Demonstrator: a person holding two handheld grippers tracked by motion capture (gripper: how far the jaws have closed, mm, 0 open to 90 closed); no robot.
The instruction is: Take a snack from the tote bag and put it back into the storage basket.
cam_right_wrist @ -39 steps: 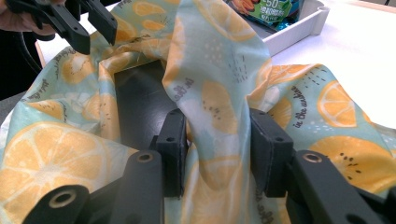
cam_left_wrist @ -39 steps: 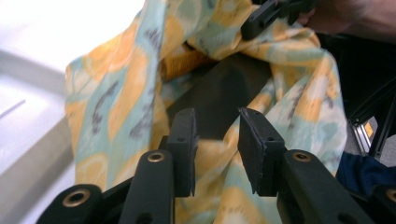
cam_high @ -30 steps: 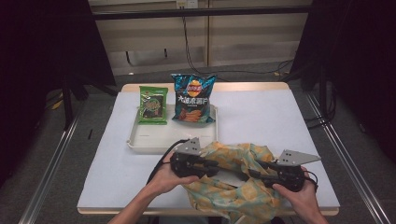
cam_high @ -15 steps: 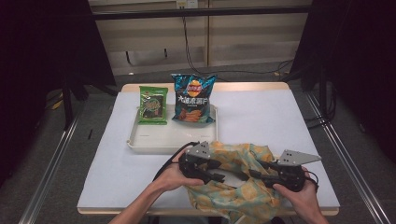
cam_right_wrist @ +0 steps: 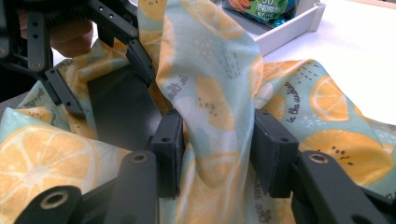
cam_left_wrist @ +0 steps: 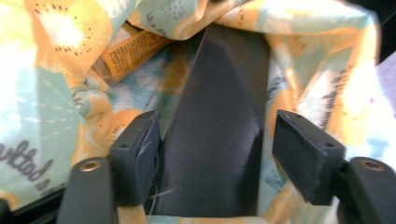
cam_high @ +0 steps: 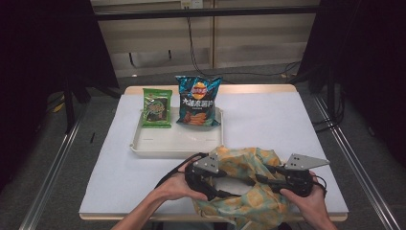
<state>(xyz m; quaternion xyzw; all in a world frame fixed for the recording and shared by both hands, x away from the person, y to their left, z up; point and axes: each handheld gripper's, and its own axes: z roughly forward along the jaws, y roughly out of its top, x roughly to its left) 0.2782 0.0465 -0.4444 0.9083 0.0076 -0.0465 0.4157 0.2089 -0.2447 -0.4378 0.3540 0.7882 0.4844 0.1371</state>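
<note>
The fruit-print bag (cam_high: 249, 191) hides most of an orange packet (cam_left_wrist: 126, 51), its print seemingly too blurred to read.

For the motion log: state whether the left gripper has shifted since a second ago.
Yes, slightly. The left gripper has edged right, along the white tray's near rim, deeper into the fruit-print bag; its jaws have just been opening.

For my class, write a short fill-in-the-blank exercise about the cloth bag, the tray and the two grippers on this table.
1. The fruit-print cloth bag lies at the table's near edge, in front of the white ____, which is called a tray.
2. The blue chip bag stands to the ____ of the green packet in the high view.
3. The right gripper pinches a fold of the ____.
4. The left gripper has its jaws ____, around a black packet.

Missing words: container; right; bag; open
</note>
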